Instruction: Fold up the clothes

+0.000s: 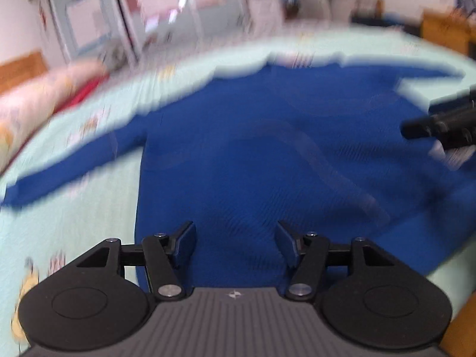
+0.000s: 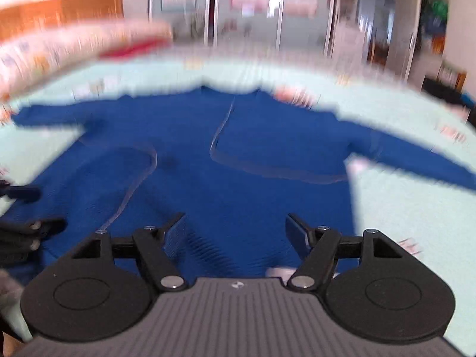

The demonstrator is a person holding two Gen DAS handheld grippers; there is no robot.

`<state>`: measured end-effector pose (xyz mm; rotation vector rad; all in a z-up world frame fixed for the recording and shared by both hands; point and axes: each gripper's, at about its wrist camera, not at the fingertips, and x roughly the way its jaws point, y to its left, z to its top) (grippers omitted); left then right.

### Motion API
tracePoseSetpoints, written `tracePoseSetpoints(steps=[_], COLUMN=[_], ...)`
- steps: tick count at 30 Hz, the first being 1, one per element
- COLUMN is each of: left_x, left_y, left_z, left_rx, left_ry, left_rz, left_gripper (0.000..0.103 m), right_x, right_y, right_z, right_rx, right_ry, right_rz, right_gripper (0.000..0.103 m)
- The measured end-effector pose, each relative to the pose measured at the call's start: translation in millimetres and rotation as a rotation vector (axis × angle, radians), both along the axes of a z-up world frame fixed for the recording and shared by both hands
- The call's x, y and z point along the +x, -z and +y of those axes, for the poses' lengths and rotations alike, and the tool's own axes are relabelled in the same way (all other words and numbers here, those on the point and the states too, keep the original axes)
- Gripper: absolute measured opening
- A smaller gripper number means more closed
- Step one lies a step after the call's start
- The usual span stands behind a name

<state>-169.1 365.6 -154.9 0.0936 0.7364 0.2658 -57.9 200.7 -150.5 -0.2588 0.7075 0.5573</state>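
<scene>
Blue sweater (image 2: 226, 184) flat on mint sheet (image 2: 401, 208), sleeves spread; left gripper (image 1: 236, 238) jaws apart, empty; right gripper (image 2: 235, 232) same; frames blurred, no readable writing.

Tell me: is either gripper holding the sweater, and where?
Neither. Left gripper and right gripper are both open above the hem of the blue sweater, nothing between the fingers.

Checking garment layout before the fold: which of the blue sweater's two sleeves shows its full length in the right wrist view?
The sleeve on the picture's right side. It runs out across the pale green bedsheet, while the other sleeve appears shorter, near the picture's left edge.
</scene>
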Motion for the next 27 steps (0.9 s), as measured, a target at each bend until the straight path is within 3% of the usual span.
tracePoseSetpoints(steps=[1, 2, 5, 8, 12, 14, 16, 18, 20, 22, 24, 27], left_x=[-10, -20, -54, -82, -71, -49, -27, -13, -15, -32, -36, -21], left_y=[-3, -7, -16, -26, -55, -61, -55, -39, -19, -16, -23, -40], left_z=[5, 11, 26, 35, 23, 9, -7, -19, -24, -21, -19, -26], left_rx=[-0.016, -0.031, -0.077, -0.135, -0.121, -0.102, -0.067, -0.043, -0.055, -0.098, -0.119, -0.106], left_ry=[-0.006, -0.011, -0.036, -0.084, -0.045, 0.001, 0.047, 0.078, 0.075, 0.059, 0.045, 0.043], left_rz=[0.006, 0.014, 0.032, 0.019, -0.115, -0.138, -0.107, -0.023, 0.073, 0.053, 0.072, 0.052], left_gripper=[0.064, 0.064, 0.064, 0.060, 0.062, 0.062, 0.062, 0.062, 0.062, 0.062, 0.062, 0.062], right_x=[-2, -14, -58, -80, -70, -64, -65, -68, -81, -93, -92, -87], right_y=[8, 10, 4, -8, -30, -25, -12, 0, -3, -7, -16, -35], right_z=[7, 6, -21, -52, -63, -48, -34, -27, -48, -68, -79, -83], right_rx=[-0.039, -0.045, -0.057, -0.033, 0.147, 0.165, 0.085, -0.003, -0.008, -0.013, -0.010, 0.126], right_ry=[-0.010, -0.028, -0.144, -0.206, -0.051, -0.047, -0.075, -0.119, -0.176, -0.223, -0.198, -0.141], right_rz=[0.038, 0.009, 0.007, 0.071, 0.049, 0.056, 0.082, 0.117, 0.114, 0.115, 0.144, 0.112], right_gripper=[0.072, 0.072, 0.072, 0.072, 0.072, 0.072, 0.072, 0.073, 0.073, 0.073, 0.073, 0.073])
